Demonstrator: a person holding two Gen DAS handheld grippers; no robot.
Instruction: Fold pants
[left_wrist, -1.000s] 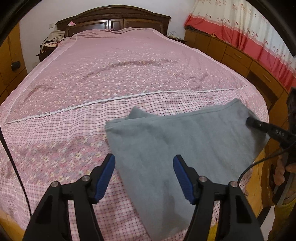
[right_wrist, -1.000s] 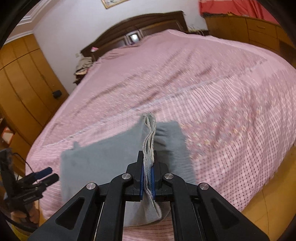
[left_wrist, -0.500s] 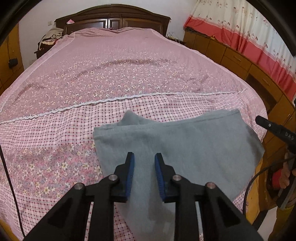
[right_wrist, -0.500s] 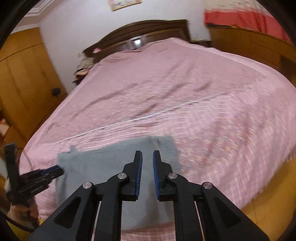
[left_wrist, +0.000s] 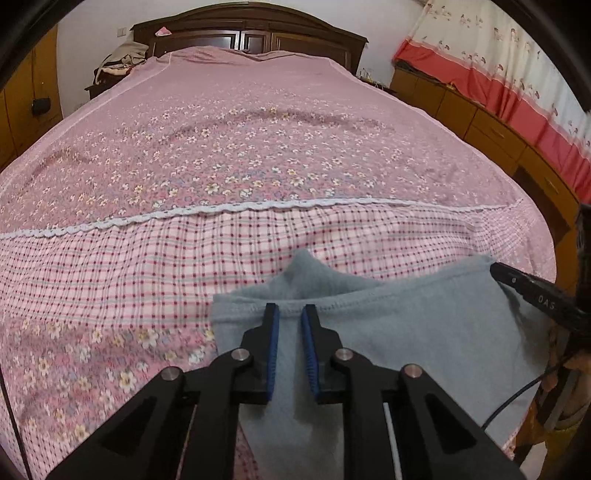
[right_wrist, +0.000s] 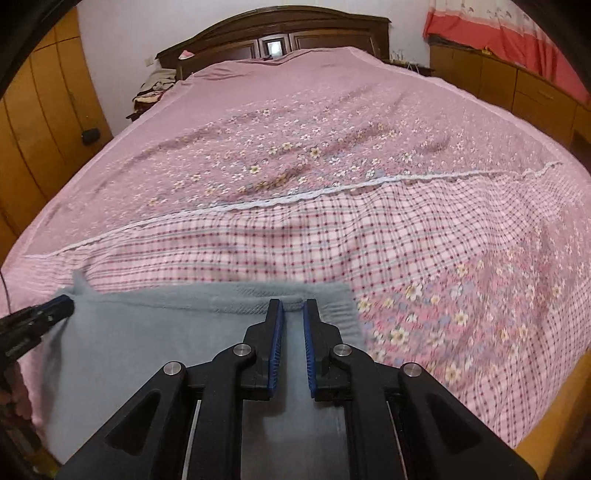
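Grey fleece pants (left_wrist: 406, 332) lie folded flat at the near edge of the bed, also in the right wrist view (right_wrist: 147, 332). My left gripper (left_wrist: 290, 310) sits low over their far left hem. Its jaws are closing to a narrow gap, and the hem lies between the fingertips, not visibly pinched. My right gripper (right_wrist: 293, 304) is at the ribbed band on the far right corner. Its pads stand slightly apart with flat cloth between them. Each gripper shows in the other's view, the right gripper (left_wrist: 517, 284) and the left gripper (right_wrist: 55, 306).
A pink floral and checked bedspread (left_wrist: 221, 166) covers the bed up to a dark wooden headboard (left_wrist: 251, 29). Wooden cabinets (left_wrist: 480, 122) run along the right side under a red curtain. A wardrobe (right_wrist: 37, 110) stands on the left, and a heap of clothes (left_wrist: 118, 59) lies by the headboard.
The right gripper let go of the fold it held, and the cloth now lies flat. The left jaws narrowed from wide. Both grippers came down and forward to the far hem.
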